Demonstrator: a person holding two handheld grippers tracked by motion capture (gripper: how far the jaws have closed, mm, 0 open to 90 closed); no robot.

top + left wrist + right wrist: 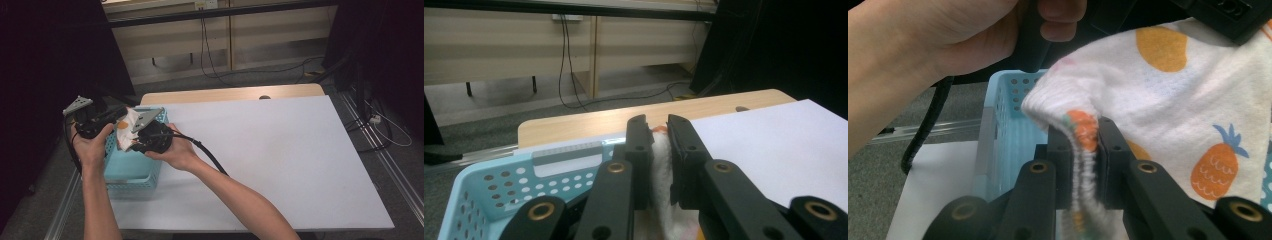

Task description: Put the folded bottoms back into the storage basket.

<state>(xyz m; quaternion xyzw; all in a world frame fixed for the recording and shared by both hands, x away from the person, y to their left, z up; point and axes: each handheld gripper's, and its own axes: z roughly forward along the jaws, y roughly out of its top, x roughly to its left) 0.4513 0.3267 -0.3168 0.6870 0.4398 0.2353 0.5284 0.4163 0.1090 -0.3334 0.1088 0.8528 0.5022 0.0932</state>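
A white cloth (128, 131) printed with orange pineapples is held over a light blue perforated basket (131, 174) at the table's left edge. My left gripper (114, 119) is shut on one part of it; the white cloth (661, 172) shows pinched between its black jaws. My right gripper (136, 145) is shut on another edge, where the cloth (1168, 95) folds between its jaws. The two grippers stand close together above the basket (1008, 130). The basket's (499, 192) far rim lies just below the left jaws.
A white sheet (270, 155) covers most of the wooden table (230, 93). The person's left hand (933, 45) holds the other gripper close ahead in the right gripper view. Cables (210, 60) run over the floor behind the table. Dark curtains stand at both sides.
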